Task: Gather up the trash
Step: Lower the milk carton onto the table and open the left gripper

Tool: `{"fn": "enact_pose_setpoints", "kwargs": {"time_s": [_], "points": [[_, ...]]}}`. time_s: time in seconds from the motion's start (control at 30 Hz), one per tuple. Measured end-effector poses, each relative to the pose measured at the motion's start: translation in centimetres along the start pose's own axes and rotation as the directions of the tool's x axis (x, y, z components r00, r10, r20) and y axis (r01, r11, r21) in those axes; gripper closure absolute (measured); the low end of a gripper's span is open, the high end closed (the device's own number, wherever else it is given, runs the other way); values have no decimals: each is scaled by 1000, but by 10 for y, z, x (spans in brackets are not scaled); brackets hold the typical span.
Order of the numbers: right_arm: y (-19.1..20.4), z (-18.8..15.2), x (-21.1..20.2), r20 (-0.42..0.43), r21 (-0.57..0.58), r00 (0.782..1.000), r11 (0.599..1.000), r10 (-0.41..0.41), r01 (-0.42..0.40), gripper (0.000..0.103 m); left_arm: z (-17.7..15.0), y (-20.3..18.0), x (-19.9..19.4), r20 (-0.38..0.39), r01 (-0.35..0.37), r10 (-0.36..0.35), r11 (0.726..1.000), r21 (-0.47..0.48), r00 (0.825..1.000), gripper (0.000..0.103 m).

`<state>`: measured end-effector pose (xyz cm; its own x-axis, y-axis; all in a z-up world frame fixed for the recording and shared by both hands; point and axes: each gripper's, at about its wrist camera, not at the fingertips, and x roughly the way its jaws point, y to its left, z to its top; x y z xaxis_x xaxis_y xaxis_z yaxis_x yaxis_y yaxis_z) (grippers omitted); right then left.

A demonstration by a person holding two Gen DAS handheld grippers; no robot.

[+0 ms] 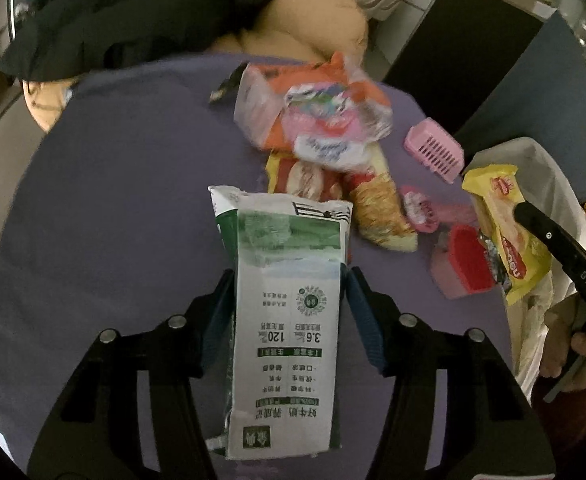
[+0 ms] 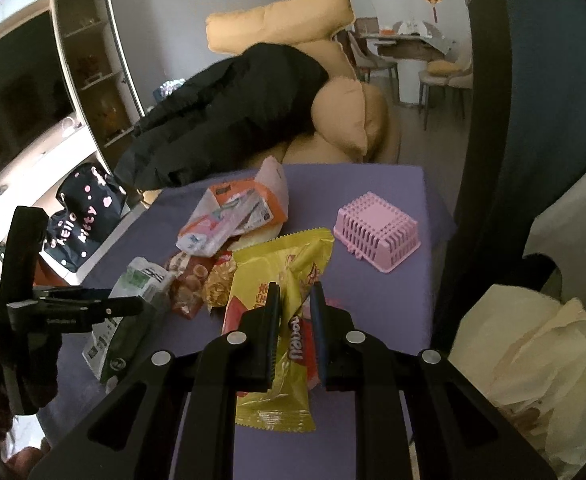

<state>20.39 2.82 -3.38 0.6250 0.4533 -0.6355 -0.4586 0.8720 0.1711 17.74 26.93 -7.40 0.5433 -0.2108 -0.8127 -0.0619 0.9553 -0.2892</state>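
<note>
Carton (image 1: 285,312) lengthwise along left tool (image 1: 287,304), torn end forward.

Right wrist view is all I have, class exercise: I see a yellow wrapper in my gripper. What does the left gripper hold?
Observer: The left gripper is shut on a white-and-green milk pouch, its printed back facing the camera.
Operator: Is my wrapper near the bin?
Observer: Yes. In the left wrist view the yellow wrapper hangs at the rim of the white trash bag.
Operator: Anything hidden behind my wrapper?
Observer: A red and pink plastic piece lies on the purple table.
</note>
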Motion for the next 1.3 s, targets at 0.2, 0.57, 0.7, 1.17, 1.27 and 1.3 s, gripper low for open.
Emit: {"fn": "enact_pose_setpoints", "kwargs": {"time_s": [0.2,0.57,0.7,1.17,1.27,1.3], "points": [[-1,4,-29,68,-13,998,1000,-1,2,87,13,-38,-54,180,-4,-11,997,79,984,52],[-16,4,-83,177,-9,983,999,-36,39,87,34,-90,-92,317,22,-72,987,159,946,71],[-27,-5,-83,172,8,984,999,-39,39,87,24,-84,-67,287,96,-147,978,185,946,48],[-58,-26,-79,121,73,989,995,-81,73,87,-38,-76,-22,13,233,-238,957,174,971,44],[-61,-28,-81,119,83,988,993,-95,86,87,-57,-81,-18,-41,282,-279,951,123,959,43],[-63,-28,-81,118,86,988,992,-99,89,87,-61,-85,-16,-54,287,-283,951,117,958,43]]}}
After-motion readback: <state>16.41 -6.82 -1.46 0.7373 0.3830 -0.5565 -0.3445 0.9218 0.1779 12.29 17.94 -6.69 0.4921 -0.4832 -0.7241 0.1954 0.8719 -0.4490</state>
